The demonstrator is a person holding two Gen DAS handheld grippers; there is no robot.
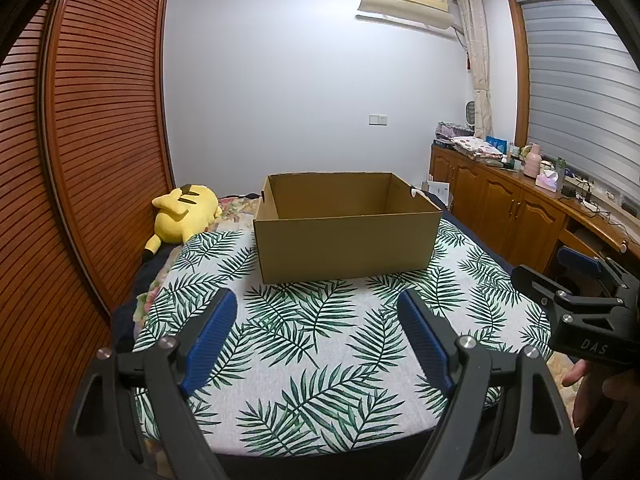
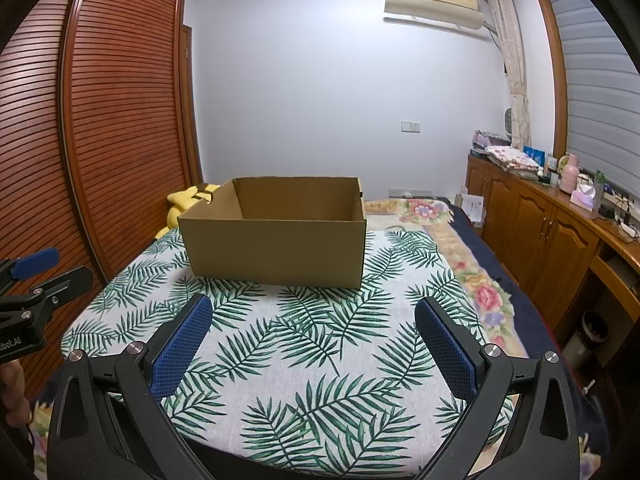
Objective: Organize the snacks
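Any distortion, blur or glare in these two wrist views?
Left wrist: strong fisheye bowing on the wardrobe, dark corner vignette, cardboard box sharp, no glare. Right wrist: same bowing, box sharp, even dim light.

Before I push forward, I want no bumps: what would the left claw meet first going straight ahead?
Probably the cardboard box: its near wall stands straight ahead of the open left claw, with only the leaf-print cloth between. Depth is unclear.
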